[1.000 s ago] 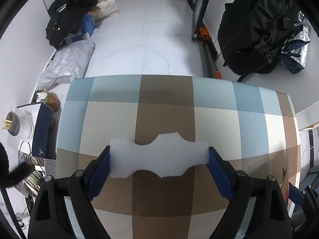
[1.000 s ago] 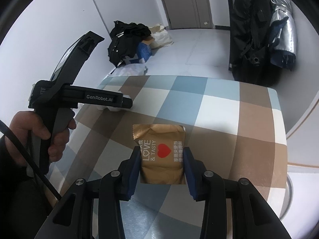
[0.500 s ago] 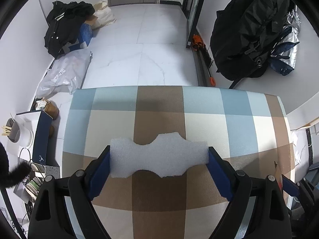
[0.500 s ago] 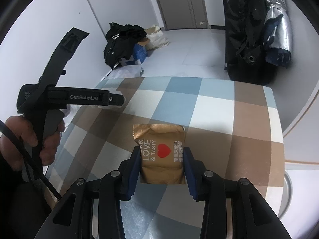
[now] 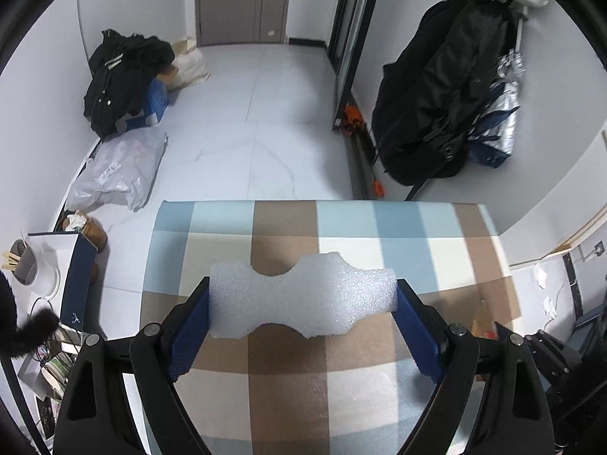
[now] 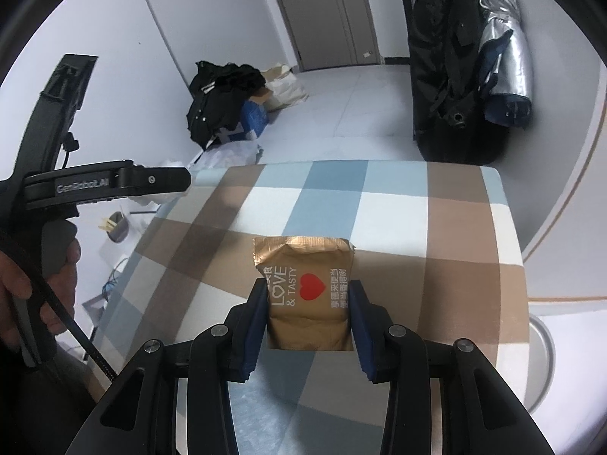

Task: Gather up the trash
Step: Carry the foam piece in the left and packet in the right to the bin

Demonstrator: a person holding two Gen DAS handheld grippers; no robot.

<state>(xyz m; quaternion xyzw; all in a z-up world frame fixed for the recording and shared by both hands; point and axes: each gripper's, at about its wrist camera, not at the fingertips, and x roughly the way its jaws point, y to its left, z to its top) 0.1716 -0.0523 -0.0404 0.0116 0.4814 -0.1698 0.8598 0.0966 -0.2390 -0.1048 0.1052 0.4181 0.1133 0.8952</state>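
Left wrist view: left gripper [image 5: 302, 299] clamps a white foam piece [image 5: 301, 295] by its two ends, long axis running left-right across the fingers, notched edges facing near and far, held above the checkered tablecloth [image 5: 341, 227]. Right wrist view: right gripper [image 6: 308, 316] pinches a gold snack wrapper [image 6: 305, 292] at a narrow opening, long axis pointing far, crimped end away, print upright, over the same cloth. Left of it a hand [image 6: 22, 288] holds the other gripper's handle. Far floor: black clothes pile [image 5: 121, 76], grey plastic bag [image 5: 117, 170]; black bag [image 5: 436, 98] hangs far right.
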